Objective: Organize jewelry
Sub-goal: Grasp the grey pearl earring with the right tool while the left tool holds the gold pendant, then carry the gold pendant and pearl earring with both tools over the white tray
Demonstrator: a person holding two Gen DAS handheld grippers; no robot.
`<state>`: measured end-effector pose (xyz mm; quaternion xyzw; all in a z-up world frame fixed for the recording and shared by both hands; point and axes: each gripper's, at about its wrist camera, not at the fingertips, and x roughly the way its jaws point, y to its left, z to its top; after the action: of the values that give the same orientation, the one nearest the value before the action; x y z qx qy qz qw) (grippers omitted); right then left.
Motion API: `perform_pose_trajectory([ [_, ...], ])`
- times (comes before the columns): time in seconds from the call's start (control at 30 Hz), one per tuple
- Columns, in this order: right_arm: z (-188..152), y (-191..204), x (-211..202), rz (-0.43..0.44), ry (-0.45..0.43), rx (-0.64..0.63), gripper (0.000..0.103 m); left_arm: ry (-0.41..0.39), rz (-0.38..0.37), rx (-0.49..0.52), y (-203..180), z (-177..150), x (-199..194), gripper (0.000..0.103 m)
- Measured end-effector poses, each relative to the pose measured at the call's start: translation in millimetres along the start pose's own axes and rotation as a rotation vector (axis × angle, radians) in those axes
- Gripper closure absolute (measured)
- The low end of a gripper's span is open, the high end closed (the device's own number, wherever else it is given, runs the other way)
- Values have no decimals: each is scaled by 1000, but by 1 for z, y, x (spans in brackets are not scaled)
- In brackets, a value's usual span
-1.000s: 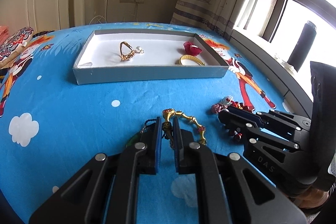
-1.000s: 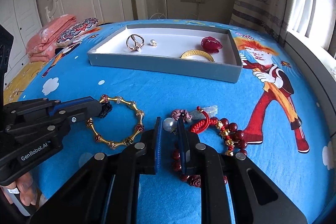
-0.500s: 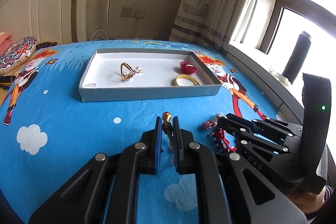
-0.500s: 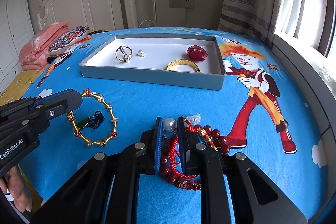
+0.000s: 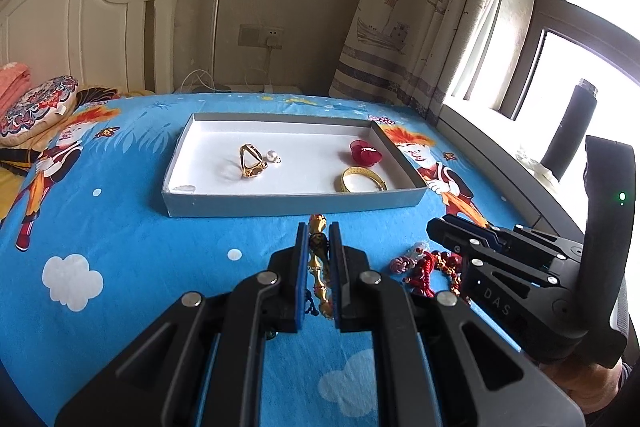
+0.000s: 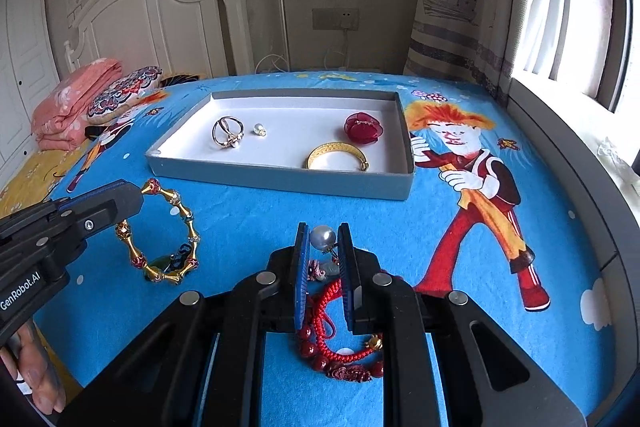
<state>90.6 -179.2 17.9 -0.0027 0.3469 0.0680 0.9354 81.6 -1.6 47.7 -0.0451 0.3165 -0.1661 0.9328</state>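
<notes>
My left gripper (image 5: 318,227) is shut on a gold bamboo-link bracelet (image 5: 318,267) and holds it off the blue sheet; the bracelet hangs from it in the right wrist view (image 6: 168,231). My right gripper (image 6: 323,229) is shut on a pearl piece (image 6: 322,237) with a red bead bracelet (image 6: 340,359) dangling below it. A grey tray (image 5: 288,205) ahead holds a gold ring (image 5: 251,163), a small pearl (image 5: 274,157), a red flower (image 5: 365,151) and a gold bangle (image 5: 362,181).
The bed carries a blue cartoon sheet (image 6: 480,227). Pillows and a folded pink blanket (image 6: 68,99) lie at the left by the white headboard (image 6: 168,23). A window sill (image 5: 500,163) and curtain (image 5: 420,7) run along the right.
Both grippers have lifted up and back from the sheet with their jewelry. The gold bracelet and the red bead bracelet now hang in the air.
</notes>
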Motion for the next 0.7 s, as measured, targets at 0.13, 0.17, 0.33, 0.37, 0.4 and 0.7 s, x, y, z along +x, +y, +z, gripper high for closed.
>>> perform_pose_trajectory([
  [0.13, 9, -1, 0, -5, -9, 3, 88, -9, 8, -4, 2, 6, 2, 93],
  [0.17, 11, -1, 1, -6, -10, 4, 88, -10, 10, -6, 3, 8, 2, 93],
  [0.33, 22, -3, 6, -17, -13, 11, 88, -22, 36, -9, 10, 19, 6, 93],
  [0.37, 24, -4, 7, -21, -12, 14, 88, -24, 38, -13, 11, 22, 7, 93],
  [0.4, 26, -4, 9, -23, -10, 17, 88, -28, 44, -12, 12, 25, 8, 93],
  [0.7, 50, -5, 22, -43, -9, 39, 88, -54, 85, 4, 14, 55, 24, 93],
])
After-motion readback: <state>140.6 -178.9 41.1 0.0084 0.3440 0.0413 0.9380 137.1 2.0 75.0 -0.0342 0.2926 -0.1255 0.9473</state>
